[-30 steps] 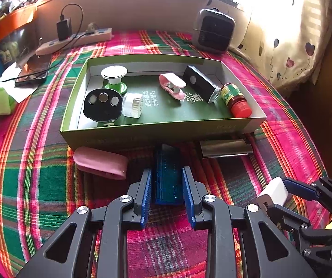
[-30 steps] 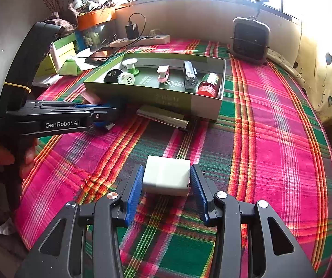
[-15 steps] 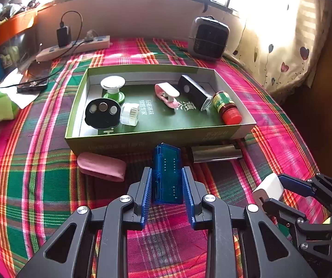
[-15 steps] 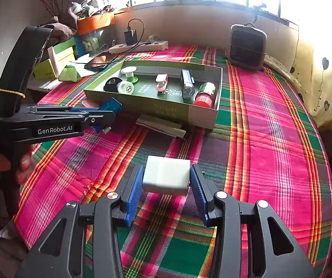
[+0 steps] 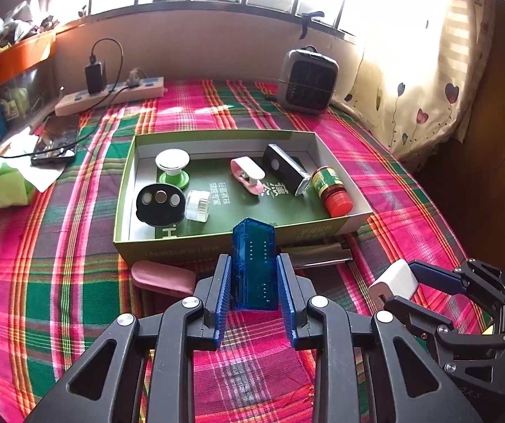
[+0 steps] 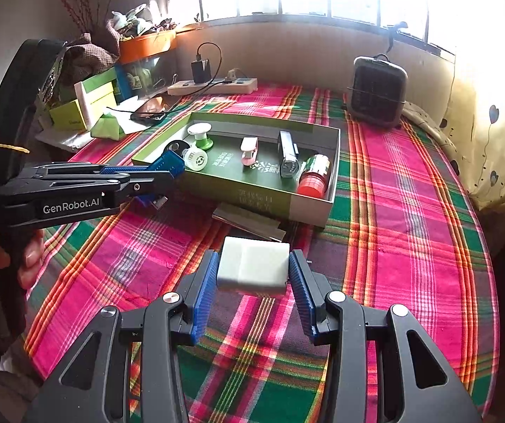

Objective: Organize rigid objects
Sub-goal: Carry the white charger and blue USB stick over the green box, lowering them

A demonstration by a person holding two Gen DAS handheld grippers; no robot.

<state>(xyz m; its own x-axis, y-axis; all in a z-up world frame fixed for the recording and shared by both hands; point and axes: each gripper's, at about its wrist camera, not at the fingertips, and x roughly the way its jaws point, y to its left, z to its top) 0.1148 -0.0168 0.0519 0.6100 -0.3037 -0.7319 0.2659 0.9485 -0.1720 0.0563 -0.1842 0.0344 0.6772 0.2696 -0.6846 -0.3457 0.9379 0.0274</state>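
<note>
My left gripper (image 5: 254, 282) is shut on a translucent blue box (image 5: 254, 264) and holds it in the air just short of the near wall of the green tray (image 5: 217, 243). In the right wrist view the same blue box (image 6: 169, 165) shows in the left gripper (image 6: 154, 179) beside the green tray (image 6: 263, 201). My right gripper (image 6: 252, 278) is shut on a white charger block (image 6: 252, 264), lifted over the plaid cloth; the white charger block (image 5: 395, 278) also appears at lower right in the left wrist view. The tray holds several small items, among them a red-capped bottle (image 5: 330, 190).
A pink case (image 5: 162, 278) and a silver flat bar (image 5: 319, 253) lie on the cloth against the tray's near wall. A small heater (image 5: 307, 81) and a power strip (image 5: 111, 95) stand at the back. A phone (image 5: 53, 144) and green boxes (image 6: 87, 105) sit at left.
Both grippers have risen from the cloth with their objects. The left one has lifted the blue box up to the level of the tray's near wall.
</note>
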